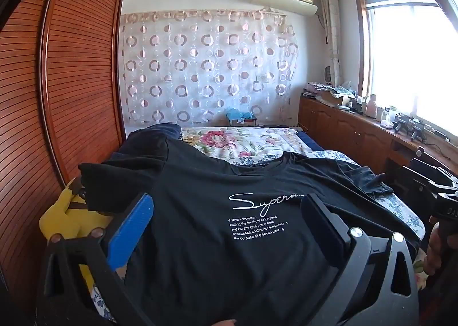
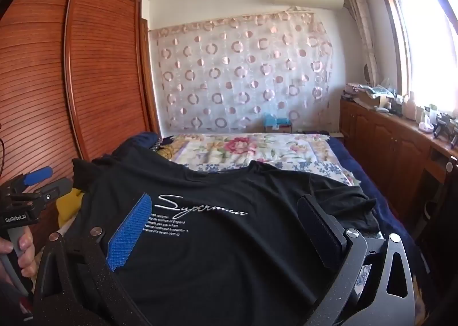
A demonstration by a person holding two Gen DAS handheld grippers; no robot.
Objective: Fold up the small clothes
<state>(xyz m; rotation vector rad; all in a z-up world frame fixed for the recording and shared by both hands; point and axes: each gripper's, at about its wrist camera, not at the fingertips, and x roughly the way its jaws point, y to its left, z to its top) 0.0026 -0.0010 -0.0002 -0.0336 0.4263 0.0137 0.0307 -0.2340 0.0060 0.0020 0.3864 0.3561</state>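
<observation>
A black T-shirt [image 1: 217,228] with white script print lies spread face up across the near end of the bed [image 1: 257,139], its collar toward the far side and its sleeves out to left and right. The left hand-held gripper [image 1: 226,205] hovers over the shirt's left half with its fingers wide apart, holding nothing. The right hand-held gripper [image 2: 226,205] hangs over the right half, likewise spread and gripping nothing; a yellow plush toy [image 1: 65,217] sits at the bed's near left edge.
</observation>
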